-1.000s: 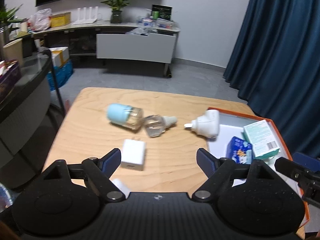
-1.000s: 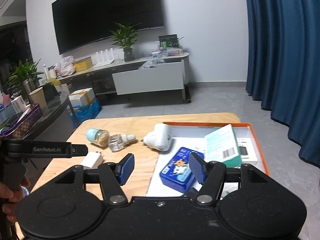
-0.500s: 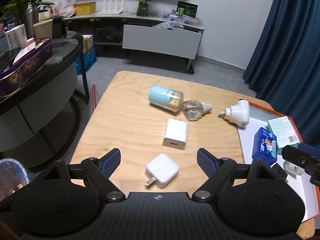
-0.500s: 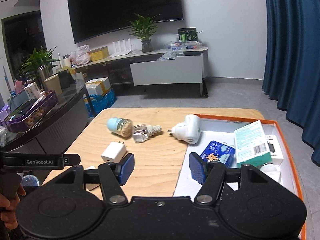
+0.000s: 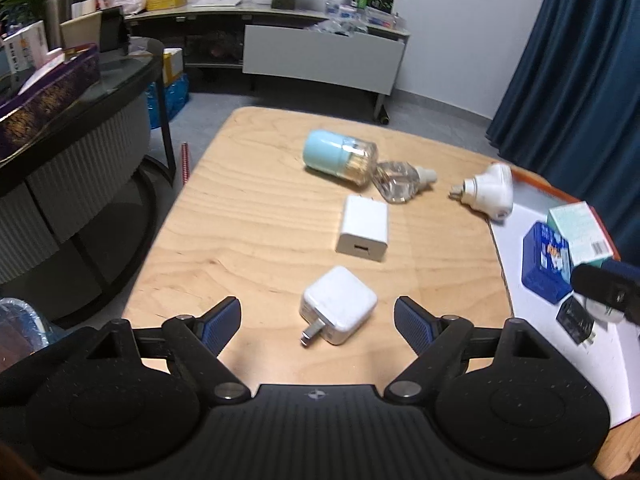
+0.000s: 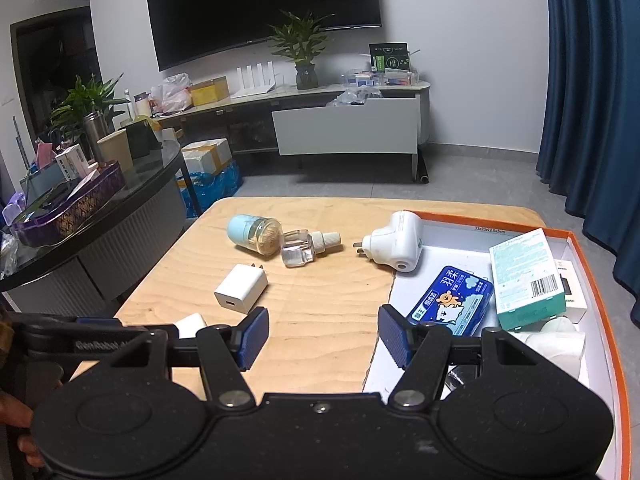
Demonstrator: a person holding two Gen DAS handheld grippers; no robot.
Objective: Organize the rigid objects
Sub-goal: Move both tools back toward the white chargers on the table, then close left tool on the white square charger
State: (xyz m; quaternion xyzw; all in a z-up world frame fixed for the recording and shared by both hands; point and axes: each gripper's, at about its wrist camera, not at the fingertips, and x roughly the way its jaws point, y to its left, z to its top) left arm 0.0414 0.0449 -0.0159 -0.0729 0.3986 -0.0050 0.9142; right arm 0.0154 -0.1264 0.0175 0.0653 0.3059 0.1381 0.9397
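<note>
While apart over the wooden table, left gripper fingers wide, right gripper fingers narrower, both empty.

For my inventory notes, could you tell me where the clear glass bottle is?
In the left wrist view, the clear glass bottle lies on the wooden table, against the blue-capped jar.

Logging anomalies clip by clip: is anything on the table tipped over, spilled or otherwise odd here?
Two things lie on their sides on the wooden table: the blue-capped jar and the clear refill bottle touching it. No spill shows. The white plug-in unit rests half over the orange-rimmed box's edge rather than inside.
</note>
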